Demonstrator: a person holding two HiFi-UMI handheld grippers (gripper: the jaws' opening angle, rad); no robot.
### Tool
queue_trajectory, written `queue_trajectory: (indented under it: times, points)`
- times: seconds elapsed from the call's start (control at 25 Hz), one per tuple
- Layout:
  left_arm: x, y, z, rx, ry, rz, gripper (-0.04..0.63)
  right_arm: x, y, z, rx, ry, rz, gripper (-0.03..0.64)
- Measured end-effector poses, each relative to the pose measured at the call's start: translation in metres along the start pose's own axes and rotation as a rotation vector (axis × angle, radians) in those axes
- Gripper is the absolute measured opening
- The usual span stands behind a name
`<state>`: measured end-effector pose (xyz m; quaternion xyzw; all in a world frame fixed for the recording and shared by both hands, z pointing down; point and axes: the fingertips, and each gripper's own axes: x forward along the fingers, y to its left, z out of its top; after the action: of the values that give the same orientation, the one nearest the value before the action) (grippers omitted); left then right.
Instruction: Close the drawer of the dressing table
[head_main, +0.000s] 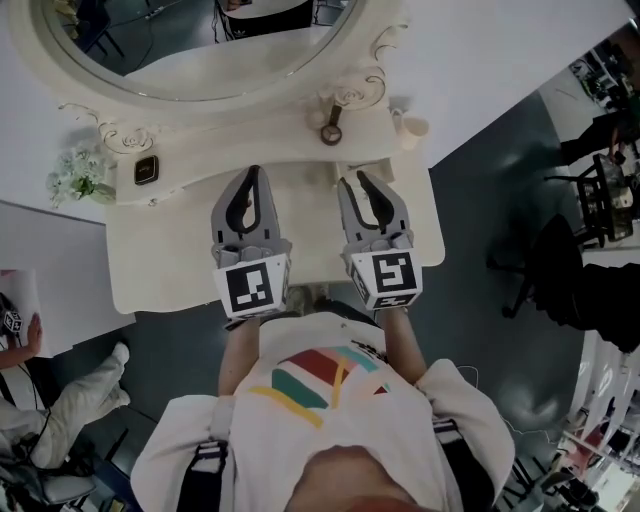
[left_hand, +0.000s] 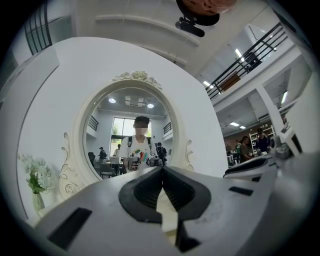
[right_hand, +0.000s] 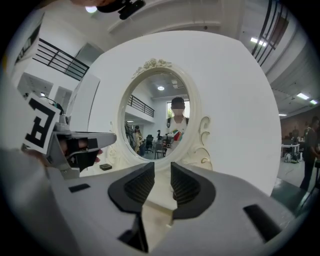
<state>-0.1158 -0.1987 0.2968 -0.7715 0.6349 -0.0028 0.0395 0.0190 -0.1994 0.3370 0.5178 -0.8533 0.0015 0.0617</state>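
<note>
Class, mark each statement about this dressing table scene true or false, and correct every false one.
1. The left gripper has its jaws closed together. True.
2. The right gripper is shut. False: its jaws stand apart with nothing between them.
3. In the head view, white flowers stand to the left of the mirror. True.
4. The mirror is rectangular. False: it is oval, in a carved cream frame.
</note>
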Motion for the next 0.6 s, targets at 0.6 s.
queue_trajectory:
  times: [0.6]
  points:
    - [0.008,-0.028,-0.019,0.018,0.043,-0.067,0.006,-0.013,-0.052,-0.092,-0.034,0.210,-0.119,0.091]
